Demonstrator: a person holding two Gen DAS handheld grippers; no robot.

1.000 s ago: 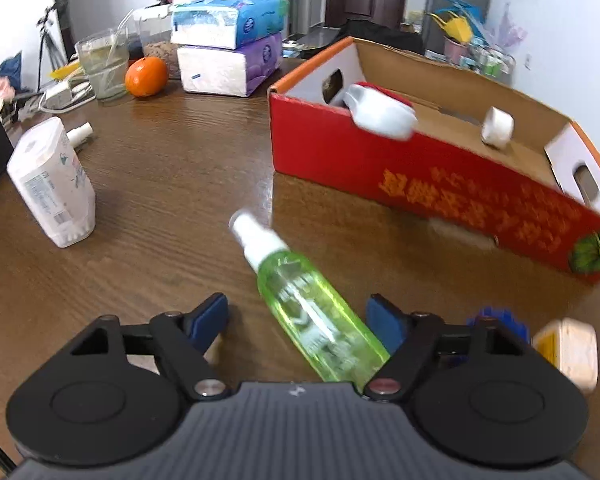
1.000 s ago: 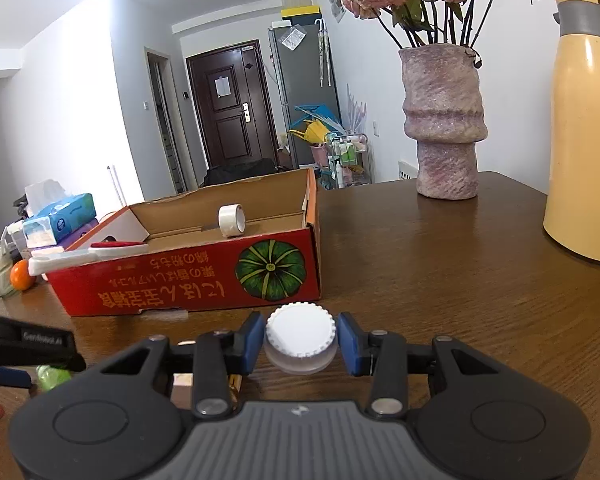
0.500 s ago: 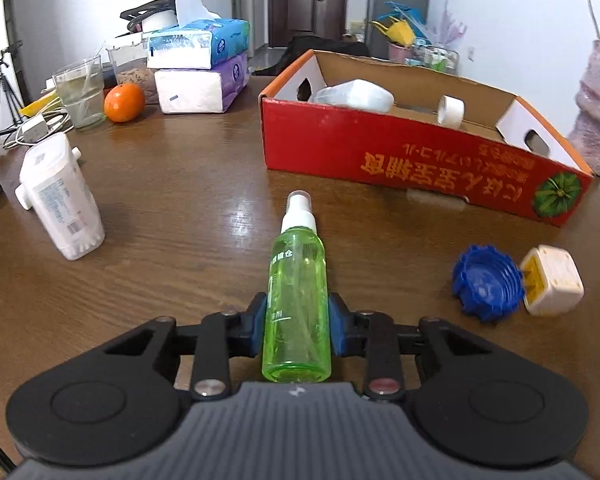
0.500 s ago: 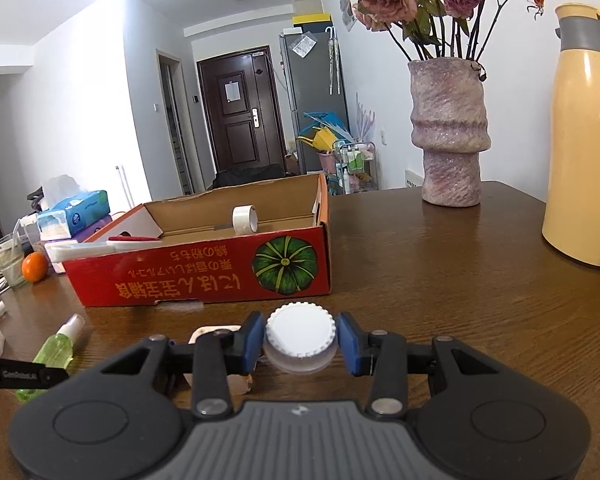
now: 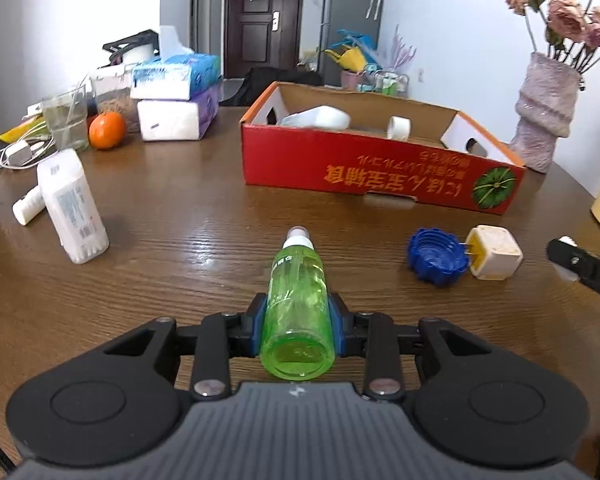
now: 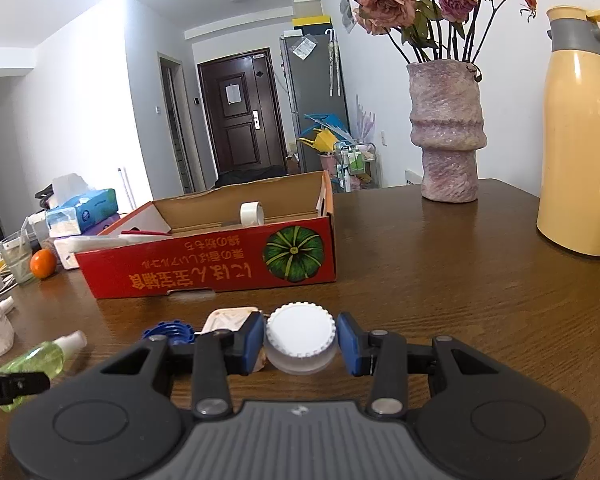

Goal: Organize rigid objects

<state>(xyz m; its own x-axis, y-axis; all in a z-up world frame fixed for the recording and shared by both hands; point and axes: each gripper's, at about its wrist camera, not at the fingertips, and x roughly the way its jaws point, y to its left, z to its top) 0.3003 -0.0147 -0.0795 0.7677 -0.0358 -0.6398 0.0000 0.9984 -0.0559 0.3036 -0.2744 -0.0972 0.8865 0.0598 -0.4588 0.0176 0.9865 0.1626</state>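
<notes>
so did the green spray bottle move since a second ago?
Yes. The green spray bottle lay slanted, left of the red box; now the left gripper clamps it, pointing at the box.

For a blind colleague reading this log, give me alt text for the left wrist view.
The left claw grips a green spray bottle above a wooden table. Ahead sits an open red cardboard box, with a blue cap and a cream cube lying to its right.

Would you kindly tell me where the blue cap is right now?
In the left wrist view, the blue cap lies on the table right of centre, against the cream square lid, before the red box.
</notes>
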